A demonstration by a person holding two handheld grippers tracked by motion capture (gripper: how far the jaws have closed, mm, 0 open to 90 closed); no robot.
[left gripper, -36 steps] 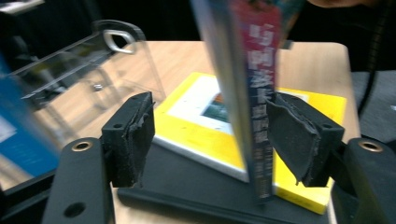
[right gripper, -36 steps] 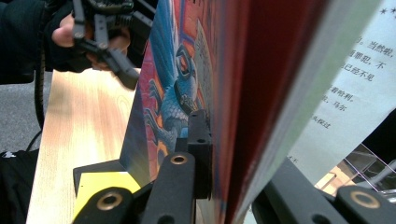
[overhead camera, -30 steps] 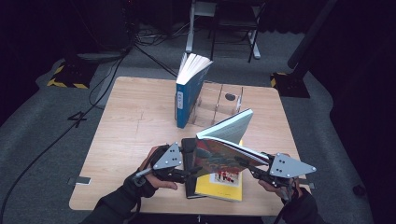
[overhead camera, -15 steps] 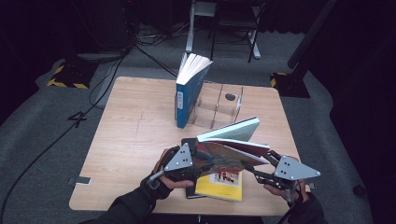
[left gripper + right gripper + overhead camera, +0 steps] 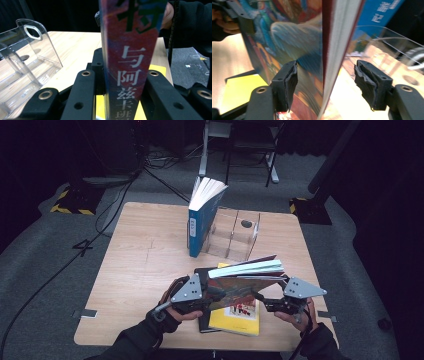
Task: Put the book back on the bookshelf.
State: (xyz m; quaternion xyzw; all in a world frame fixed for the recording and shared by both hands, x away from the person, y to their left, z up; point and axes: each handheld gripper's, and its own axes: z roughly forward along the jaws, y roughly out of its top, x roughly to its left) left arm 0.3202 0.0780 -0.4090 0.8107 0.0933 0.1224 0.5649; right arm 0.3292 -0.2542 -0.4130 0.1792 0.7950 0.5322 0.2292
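My left gripper has just been closing and clamps the spine of the colourful book, held above the table. My right gripper has just been opening; its pads stand clear of the book's edge.

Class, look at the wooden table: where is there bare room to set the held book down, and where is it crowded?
The light wooden table is bare left of the upright blue book, and along the right edge beside the clear plastic rack. The near middle is crowded: the yellow book and both grippers.
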